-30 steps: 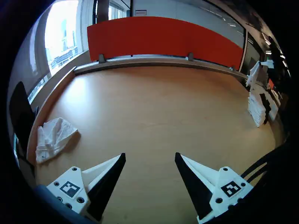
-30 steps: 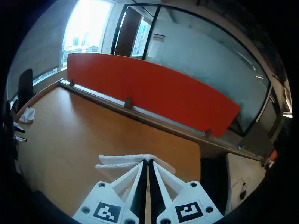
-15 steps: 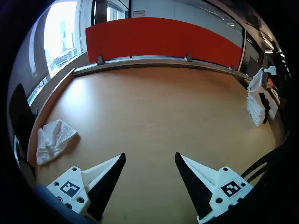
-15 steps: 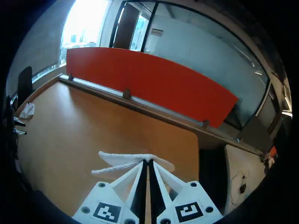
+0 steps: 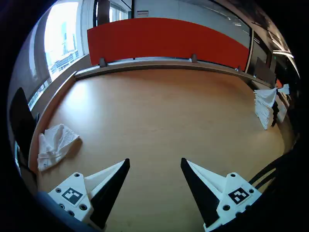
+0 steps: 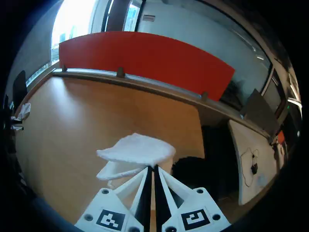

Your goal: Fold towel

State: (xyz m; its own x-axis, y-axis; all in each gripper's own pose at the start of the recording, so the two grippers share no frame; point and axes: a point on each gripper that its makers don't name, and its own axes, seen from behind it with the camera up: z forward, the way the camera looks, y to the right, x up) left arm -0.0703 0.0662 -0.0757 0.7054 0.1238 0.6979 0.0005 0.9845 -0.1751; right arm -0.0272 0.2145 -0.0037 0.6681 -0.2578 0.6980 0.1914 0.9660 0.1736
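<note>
left tongs (image 5: 154, 159) gape wide, gripping nothing, above the near edge of the bench (image 5: 162, 104). right tongs (image 6: 153, 167) are clenched on a folded white towel (image 6: 135, 149) at the bench's right edge, just above a stack of folded towels (image 5: 264, 114). a crumpled towel (image 5: 54, 145) lies at the left edge.

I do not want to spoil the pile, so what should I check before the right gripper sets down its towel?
1. Right gripper shut on folded towel: ok.
2. Towel stack beneath it: ok.
3. Its edges in line with the stack: cannot tell.
4. Left gripper open and free: ok.
5. Crumpled towel waiting on the wooden table: ok.
</note>
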